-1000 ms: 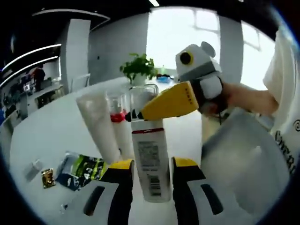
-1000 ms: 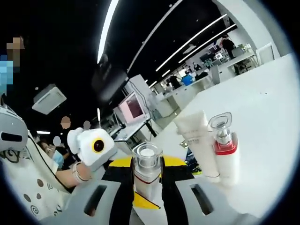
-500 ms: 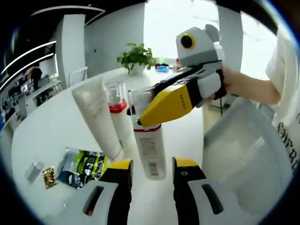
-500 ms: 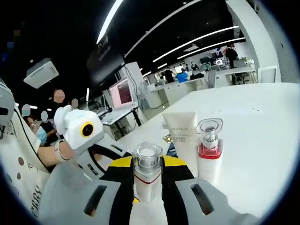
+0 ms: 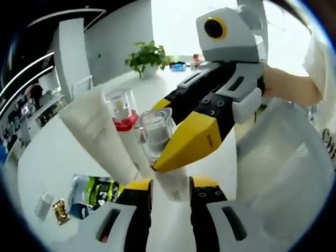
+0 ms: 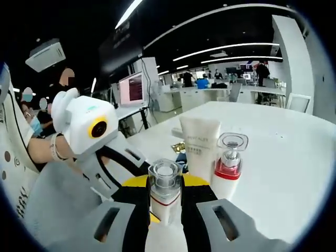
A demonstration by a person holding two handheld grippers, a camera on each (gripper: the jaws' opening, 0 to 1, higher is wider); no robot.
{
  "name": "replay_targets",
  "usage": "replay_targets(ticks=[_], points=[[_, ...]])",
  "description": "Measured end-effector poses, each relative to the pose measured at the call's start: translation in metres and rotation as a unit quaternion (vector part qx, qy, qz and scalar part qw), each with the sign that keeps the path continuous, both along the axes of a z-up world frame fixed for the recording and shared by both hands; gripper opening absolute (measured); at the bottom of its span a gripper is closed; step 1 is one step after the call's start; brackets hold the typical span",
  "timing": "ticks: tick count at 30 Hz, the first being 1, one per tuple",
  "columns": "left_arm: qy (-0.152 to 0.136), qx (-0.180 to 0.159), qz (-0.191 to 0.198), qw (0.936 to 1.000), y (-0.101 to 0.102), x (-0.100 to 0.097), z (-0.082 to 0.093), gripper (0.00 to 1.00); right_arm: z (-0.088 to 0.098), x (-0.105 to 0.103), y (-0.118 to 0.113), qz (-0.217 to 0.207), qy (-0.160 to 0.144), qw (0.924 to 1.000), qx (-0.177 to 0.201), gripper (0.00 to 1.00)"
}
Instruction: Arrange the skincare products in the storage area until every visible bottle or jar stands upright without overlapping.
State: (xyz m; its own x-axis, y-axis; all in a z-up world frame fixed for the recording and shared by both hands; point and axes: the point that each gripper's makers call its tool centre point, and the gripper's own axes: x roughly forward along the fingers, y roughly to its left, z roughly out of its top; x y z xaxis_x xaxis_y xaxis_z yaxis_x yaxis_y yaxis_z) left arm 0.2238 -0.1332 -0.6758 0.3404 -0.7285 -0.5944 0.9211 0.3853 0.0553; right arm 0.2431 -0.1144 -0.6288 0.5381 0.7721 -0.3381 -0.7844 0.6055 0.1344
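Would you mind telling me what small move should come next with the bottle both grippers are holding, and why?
Probably lower the bottle onto the table beside the white tube and the red-collared bottle. The right gripper clamps it near its clear cap, and it sits between the left gripper jaws. Those two already stand upright and close together, so it should land with a gap.

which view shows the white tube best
The right gripper view: the white tube stands upright and unobstructed, printed front facing the camera, beside the red-collared bottle. In the left gripper view the tube looks slanted and plain.
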Motion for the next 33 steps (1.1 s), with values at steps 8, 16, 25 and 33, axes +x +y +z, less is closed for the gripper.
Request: replay_targets(ticks=[8,16,25,33], points=[[0.006,-0.029,-0.007,0.9995,-0.004,-0.001,0.004,0.17,0.005,-0.003,-0.003,0.001,0.001,1.0,0.009,0.21],[0.023,-0.046,-0.019,0.9985,0.002,-0.003,0.009,0.14,0.01,-0.01,-0.003,0.025,-0.014,0.9996,0.004,0.23],[0.063,-0.104,-0.076,0.9896,0.004,-0.021,0.028,0.14,0.029,-0.026,0.004,0.092,-0.026,0.9945,0.042,0.26],[0.071,-0.109,-0.14,0.9815,-0.001,-0.045,0.033,0.14,0.048,-0.041,0.007,0.151,-0.015,0.9836,0.098,0.26]])
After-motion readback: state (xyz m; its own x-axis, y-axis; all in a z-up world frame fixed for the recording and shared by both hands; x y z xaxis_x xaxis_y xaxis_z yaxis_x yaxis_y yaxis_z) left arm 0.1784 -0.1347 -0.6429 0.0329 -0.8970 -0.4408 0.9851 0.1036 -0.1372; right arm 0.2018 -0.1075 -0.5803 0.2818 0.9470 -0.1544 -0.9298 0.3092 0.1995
